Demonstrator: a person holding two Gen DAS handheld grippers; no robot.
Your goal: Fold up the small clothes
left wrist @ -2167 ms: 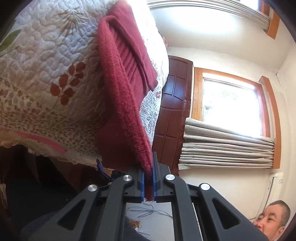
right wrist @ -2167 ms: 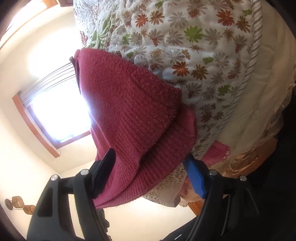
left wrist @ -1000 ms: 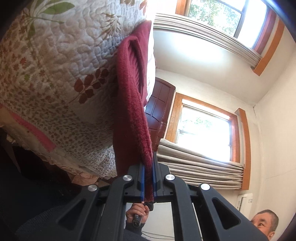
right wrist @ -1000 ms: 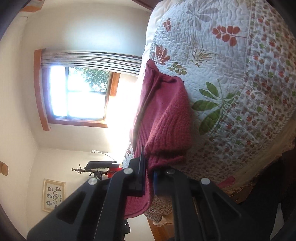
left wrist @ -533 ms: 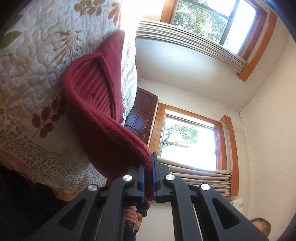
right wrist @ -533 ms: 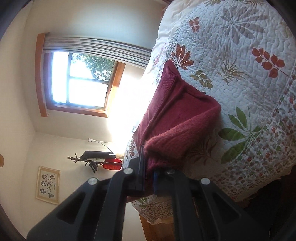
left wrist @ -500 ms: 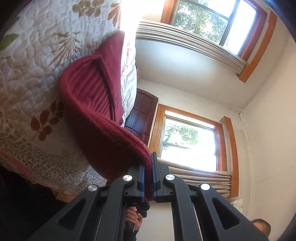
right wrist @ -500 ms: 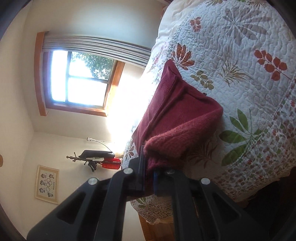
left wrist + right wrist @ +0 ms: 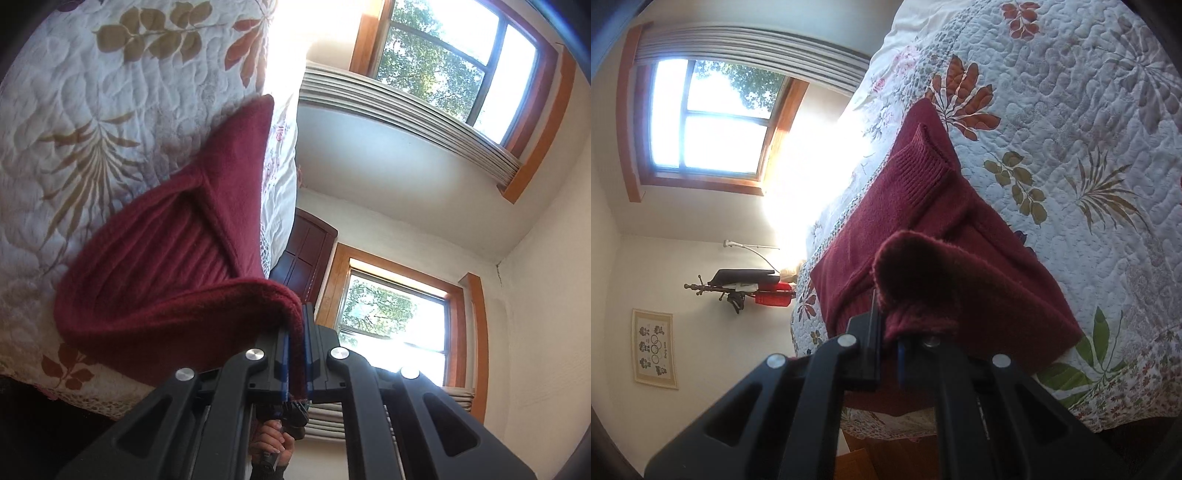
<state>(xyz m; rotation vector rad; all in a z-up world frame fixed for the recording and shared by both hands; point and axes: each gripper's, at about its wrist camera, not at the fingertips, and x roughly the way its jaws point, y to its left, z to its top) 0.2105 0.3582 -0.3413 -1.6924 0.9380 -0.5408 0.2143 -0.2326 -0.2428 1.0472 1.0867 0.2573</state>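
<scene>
Left wrist view: the left gripper (image 9: 296,354) is clenched on the hem of a dark red knitted sweater (image 9: 177,266), whose near edge curls up off the quilted bed (image 9: 92,92) while the far part lies flat on it. Right wrist view: the right gripper (image 9: 886,350) pinches the matching corner, and the lifted fabric rolls over toward the ribbed collar end (image 9: 919,166).

The step in hand looks like carrying the bottom edge over the body of the garment. Done well, both corners would travel level and at equal pace, kept taut enough that the hem stays straight, then be laid down square on the upper part before either grip lets go. Uneven height could skew the fold; the thick knit may spring back unless pressed flat.

The bed wears a white quilt printed with rust, olive and green leaves. Sunlit wood-framed windows (image 9: 461,55) with gathered blinds, a dark panelled door (image 9: 306,254), a coat stand (image 9: 738,291) and a framed picture (image 9: 655,349) line the cream walls.
</scene>
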